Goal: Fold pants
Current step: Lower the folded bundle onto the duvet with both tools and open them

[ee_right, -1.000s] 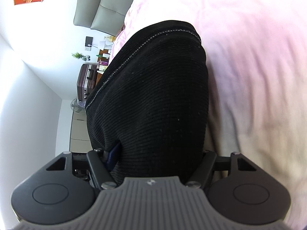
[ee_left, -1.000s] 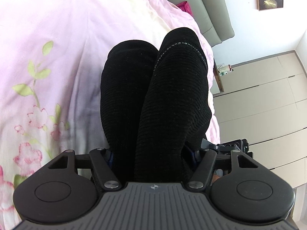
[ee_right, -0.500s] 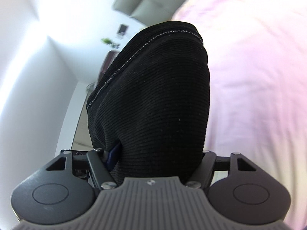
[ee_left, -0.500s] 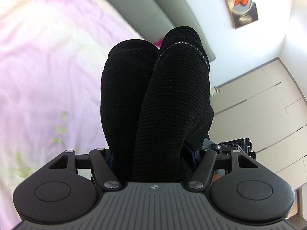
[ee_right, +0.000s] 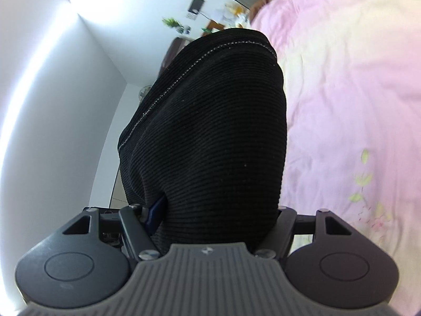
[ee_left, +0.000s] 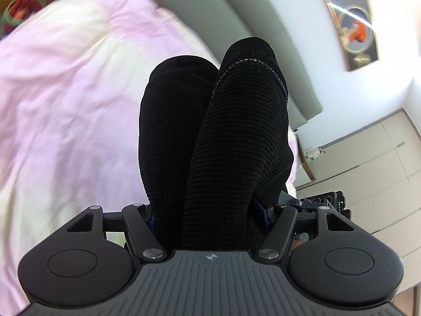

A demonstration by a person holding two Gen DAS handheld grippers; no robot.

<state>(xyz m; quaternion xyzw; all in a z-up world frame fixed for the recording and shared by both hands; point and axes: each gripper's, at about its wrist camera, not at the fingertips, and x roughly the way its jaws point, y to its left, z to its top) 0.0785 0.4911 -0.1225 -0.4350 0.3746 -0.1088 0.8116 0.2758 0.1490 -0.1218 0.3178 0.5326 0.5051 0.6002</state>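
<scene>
closest in, the left tool (ee_left: 210,210) and right tool (ee_right: 215,210) each clamp a bunch of the black pants (ee_left: 213,137), held up off the pink bed (ee_left: 65,100) beyond, so the carry-over step seems underway and next calls for lowering both evenly.

Pink bedspread (ee_left: 65,105) with a faint leaf-and-flower print (ee_right: 365,179), spread over the bed below a grey padded headboard (ee_left: 236,26). Framed picture (ee_left: 352,23) on the white wall, pale cabinet doors (ee_left: 368,158) beneath. Possibly a small potted plant (ee_right: 172,23), blurred, beside cluttered wooden furniture (ee_right: 231,18).
</scene>
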